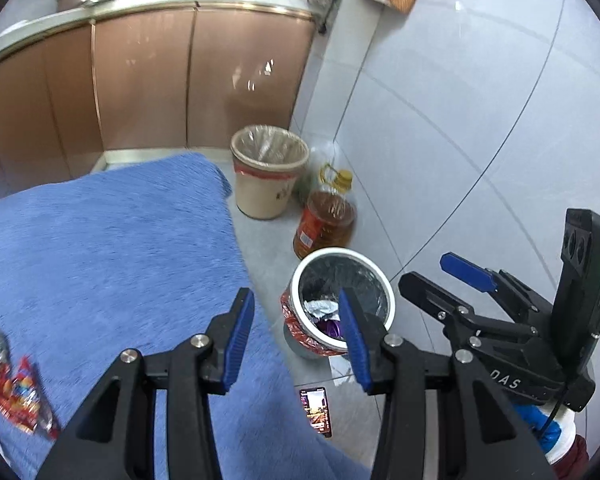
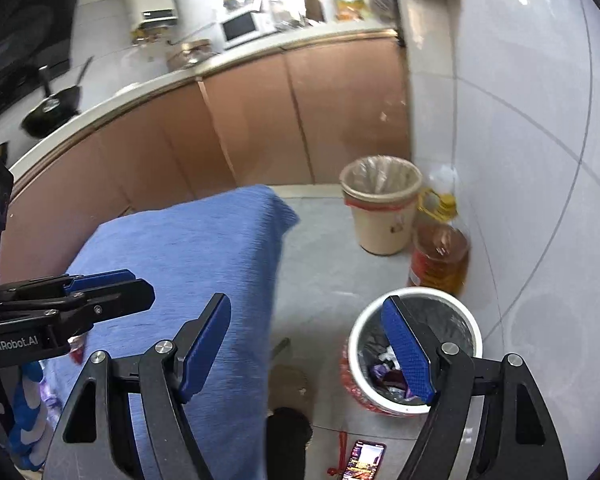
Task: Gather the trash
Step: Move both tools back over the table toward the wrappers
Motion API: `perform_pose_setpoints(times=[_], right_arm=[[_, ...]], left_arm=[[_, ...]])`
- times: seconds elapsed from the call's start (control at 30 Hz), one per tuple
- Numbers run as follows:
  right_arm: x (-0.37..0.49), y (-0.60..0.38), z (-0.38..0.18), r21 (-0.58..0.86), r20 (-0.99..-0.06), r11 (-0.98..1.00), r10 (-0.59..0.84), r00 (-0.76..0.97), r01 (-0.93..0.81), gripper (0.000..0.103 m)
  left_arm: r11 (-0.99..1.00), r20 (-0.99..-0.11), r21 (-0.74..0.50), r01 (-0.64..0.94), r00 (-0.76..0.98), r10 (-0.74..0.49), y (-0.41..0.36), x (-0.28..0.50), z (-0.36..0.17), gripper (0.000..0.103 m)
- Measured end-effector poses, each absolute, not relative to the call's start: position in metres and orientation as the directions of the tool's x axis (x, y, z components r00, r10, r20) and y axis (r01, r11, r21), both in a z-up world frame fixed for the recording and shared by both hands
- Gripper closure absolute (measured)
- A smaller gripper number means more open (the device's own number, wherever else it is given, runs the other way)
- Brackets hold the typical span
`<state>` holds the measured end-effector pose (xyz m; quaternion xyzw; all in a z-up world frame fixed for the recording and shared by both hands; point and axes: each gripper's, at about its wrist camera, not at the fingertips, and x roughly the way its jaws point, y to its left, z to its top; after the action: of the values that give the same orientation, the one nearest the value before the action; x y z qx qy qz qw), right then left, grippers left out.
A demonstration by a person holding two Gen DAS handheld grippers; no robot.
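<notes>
My left gripper (image 1: 298, 344) hangs with its jaws partly spread and nothing between the blue pads; my right gripper (image 2: 308, 350) stands wider apart, also empty. Both point down and forward over the edge of the table, which is covered in a blue cloth (image 1: 112, 248).

The one piece of trash I can still see on the cloth is a red snack wrapper (image 1: 18, 398). From my left gripper it lies well off to the left and back toward me, flat on the cloth, its long axis running roughly away from me with a crumpled silvery end at the far side. In the right wrist view only a scrap of red shows under my left gripper's body, so I can't judge it from there. My left hand is plainly the nearer one.

The white bin (image 1: 342, 300), lined in black and already holding foil and purple wrappers, sits on the floor just ahead and right of the left gripper, almost directly under the right one. A beige bin (image 1: 268, 176) and an oil bottle (image 1: 326, 220) stand farther ahead; a phone (image 1: 318, 412) lies on the floor below me.

I judge the next move to be a swing left and back with the left gripper, closing across the wrapper's short side.
</notes>
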<state>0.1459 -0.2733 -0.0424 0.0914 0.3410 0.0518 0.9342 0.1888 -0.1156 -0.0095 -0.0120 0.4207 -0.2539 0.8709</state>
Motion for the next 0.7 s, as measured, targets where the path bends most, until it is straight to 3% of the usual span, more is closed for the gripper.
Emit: perform_pose_setpoints(times=[0.33, 0.7], right_arm=[[0.101, -0.210, 0.015, 0.159, -0.559, 0.970, 0.240, 0.794, -0.182, 0.026], [0.092, -0.142, 0.040, 0.150, -0.521, 0.935, 0.352, 0.778, -0.323, 0.028]], left_arm=[[0.888, -0.680, -0.244, 0.391, 0.584, -0.444, -0.024, 0.138, 0.026, 0.061], [0.958, -0.648, -0.166, 0.233, 0.707, -0.284, 0.129, 0.116, 0.067, 0.061]])
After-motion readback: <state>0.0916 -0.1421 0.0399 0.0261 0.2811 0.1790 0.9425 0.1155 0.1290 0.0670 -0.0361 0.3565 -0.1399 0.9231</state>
